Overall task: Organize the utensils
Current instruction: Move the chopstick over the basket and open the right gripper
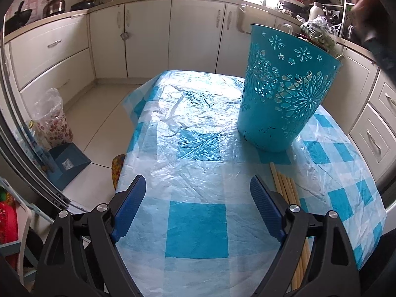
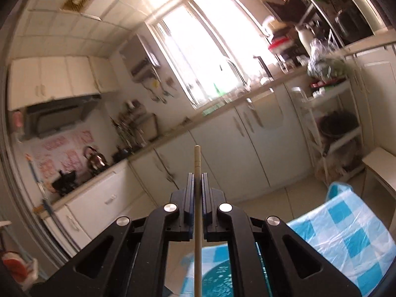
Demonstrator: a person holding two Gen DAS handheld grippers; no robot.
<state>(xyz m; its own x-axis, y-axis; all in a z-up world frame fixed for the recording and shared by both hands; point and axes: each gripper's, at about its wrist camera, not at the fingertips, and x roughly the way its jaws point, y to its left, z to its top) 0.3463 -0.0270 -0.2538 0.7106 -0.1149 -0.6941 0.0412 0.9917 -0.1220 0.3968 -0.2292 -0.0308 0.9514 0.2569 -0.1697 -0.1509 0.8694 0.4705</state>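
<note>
The left hand-held gripper (image 1: 198,193), black with ribbed blue pads, hangs released over the bench (image 1: 195,232), its jaws spread wide with nothing between them but the crinkled blue-and-white checked plastic cloth. Just beside its right finger (image 1: 266,205), on that finger's outer side, lies a bundle of pale wooden chopsticks (image 1: 288,188). They lie side by side on the cloth, running from under the gripper's black frame toward the far end of the bench; their near ends are hidden behind the frame. They lie outside the open jaws, not between them.

Beyond the chopstick tips, farther along the bench and to the right, stands a turquoise plastic basket (image 1: 284,91) with cut-out flower patterns, upright and wider at the rim than at the base. It is apart from the chopsticks and well ahead of the left gripper.

The right hand-held gripper (image 2: 197,175) is clenched on a single pale wooden chopstick (image 2: 197,158). The stick runs straight along the line of the fingers, pinched between the blue pads, with a short length sticking out past the fingertips and a long length trailing back under the frame. Below this gripper, a part of the turquoise basket shows, with the checked bench to the right.

Farther off are cream kitchen cabinets (image 1: 146,34), a dark kettle (image 1: 54,4) on the counter and a bright window (image 2: 210,49).
</note>
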